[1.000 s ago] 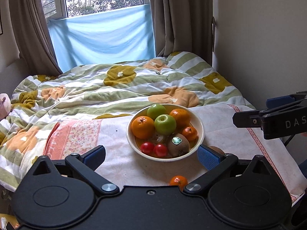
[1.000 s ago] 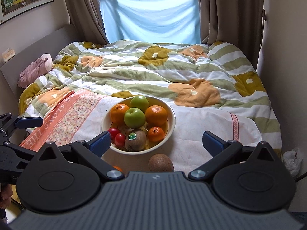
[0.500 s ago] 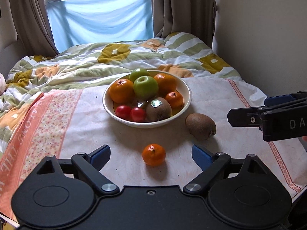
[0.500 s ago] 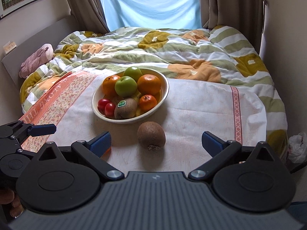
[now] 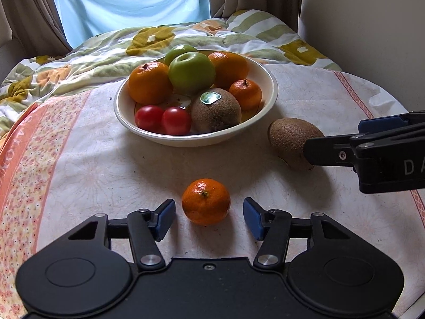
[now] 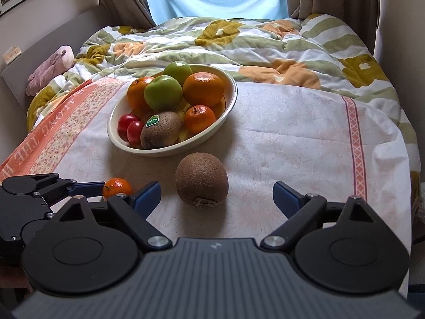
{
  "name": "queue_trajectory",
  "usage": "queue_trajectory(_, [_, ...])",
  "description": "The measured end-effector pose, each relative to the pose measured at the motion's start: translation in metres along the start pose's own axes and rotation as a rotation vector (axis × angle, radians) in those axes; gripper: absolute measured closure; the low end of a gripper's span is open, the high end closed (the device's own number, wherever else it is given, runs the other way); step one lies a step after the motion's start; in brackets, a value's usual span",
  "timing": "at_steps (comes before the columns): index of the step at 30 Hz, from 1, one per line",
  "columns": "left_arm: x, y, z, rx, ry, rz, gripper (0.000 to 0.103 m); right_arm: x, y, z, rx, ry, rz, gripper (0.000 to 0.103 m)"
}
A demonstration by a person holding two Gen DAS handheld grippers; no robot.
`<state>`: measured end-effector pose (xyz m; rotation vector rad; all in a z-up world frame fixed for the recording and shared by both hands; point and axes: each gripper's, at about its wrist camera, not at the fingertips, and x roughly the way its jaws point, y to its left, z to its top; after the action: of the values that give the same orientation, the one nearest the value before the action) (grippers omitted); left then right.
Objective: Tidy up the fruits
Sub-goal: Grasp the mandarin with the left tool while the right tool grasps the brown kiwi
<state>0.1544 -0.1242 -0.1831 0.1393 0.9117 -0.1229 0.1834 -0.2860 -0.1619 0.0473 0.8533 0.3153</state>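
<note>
A cream bowl (image 5: 263,117) (image 6: 228,106) on the cloth-covered table holds oranges, green apples, two red tomatoes and a stickered kiwi. A loose mandarin (image 5: 205,201) lies on the cloth between the blue pads of my open left gripper (image 5: 209,218), untouched; it also shows in the right wrist view (image 6: 117,186). A loose kiwi (image 6: 202,183) (image 5: 292,141) lies right of the bowl, just ahead of my open right gripper (image 6: 216,196), between its spread fingers. In the left wrist view the right gripper's finger (image 5: 345,151) covers part of the kiwi.
The table wears a white cloth (image 6: 292,138) with an orange floral band (image 6: 58,130) on the left. Behind it lies a bed with a green and orange quilt (image 6: 239,37). A pink soft toy (image 6: 50,66) lies at the bed's left. A wall stands close on the right.
Both grippers have moved forward and down toward the table. The mandarin now sits between the left pads and the kiwi between the right fingers. Both stay open.
</note>
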Motion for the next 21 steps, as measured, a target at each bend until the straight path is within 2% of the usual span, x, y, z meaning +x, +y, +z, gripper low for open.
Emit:
queue_trajectory(3, [0.003,-0.002,0.004,0.011,-0.005,-0.001,0.048,0.007,-0.002,0.0,0.01,0.012,0.005,0.001])
queue_trajectory(6, [0.004,-0.002,0.007,0.022,-0.004,0.015,0.061,0.012,-0.002,0.001,0.02,0.021,0.013,0.006])
queue_trajectory(21, [-0.002,0.008,0.007,0.017,0.018,-0.023,0.061,0.035,0.005,0.007,0.043,0.042,0.028,0.021])
